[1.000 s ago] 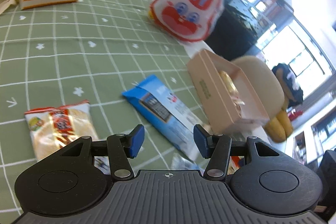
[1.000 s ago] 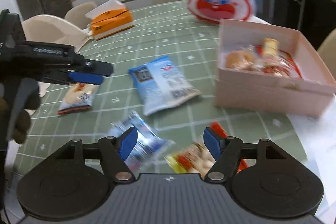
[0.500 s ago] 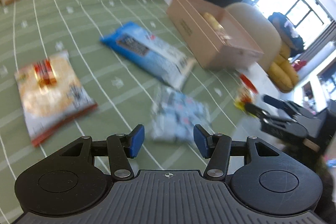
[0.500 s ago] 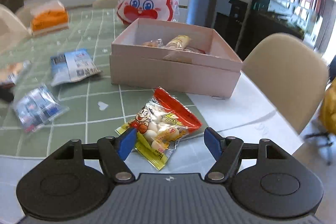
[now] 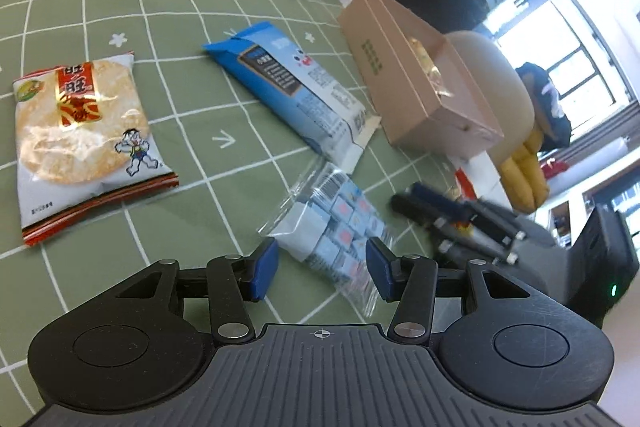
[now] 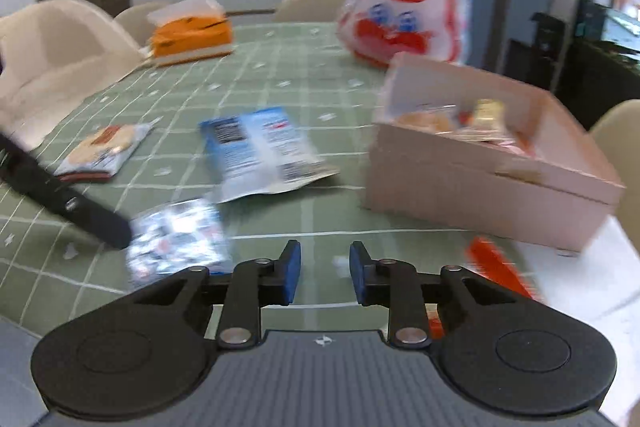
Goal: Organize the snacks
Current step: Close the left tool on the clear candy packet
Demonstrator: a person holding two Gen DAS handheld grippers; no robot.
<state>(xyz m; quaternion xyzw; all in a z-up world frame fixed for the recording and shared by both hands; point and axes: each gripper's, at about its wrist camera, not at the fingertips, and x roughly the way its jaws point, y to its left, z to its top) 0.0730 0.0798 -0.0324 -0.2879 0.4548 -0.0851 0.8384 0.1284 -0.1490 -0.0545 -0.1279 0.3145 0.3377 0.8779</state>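
My left gripper (image 5: 322, 269) is open, its fingers on either side of a clear bag of small blue candies (image 5: 334, 227), just above it. A rice-cracker packet (image 5: 78, 131) and a long blue packet (image 5: 292, 87) lie beyond. The pink box (image 5: 416, 79) holds several snacks. My right gripper (image 6: 325, 273) is half closed and empty over the green cloth; the candy bag (image 6: 178, 239) lies to its left and a red-and-yellow snack packet (image 6: 496, 271) lies under its right finger. The box (image 6: 480, 183) stands ahead right. The right gripper also shows in the left view (image 5: 432, 205).
A rabbit-face bag (image 6: 404, 15) stands behind the box. An orange tissue pack (image 6: 192, 35) lies at the far side. Beige chairs (image 6: 52, 47) surround the table. The table's white edge (image 6: 580, 287) is near right. The left gripper's finger (image 6: 68, 205) reaches in from the left.
My left gripper has moved closer and down over the candy bag. My right gripper has swung left, off the red-and-yellow packet, and its jaws have narrowed.
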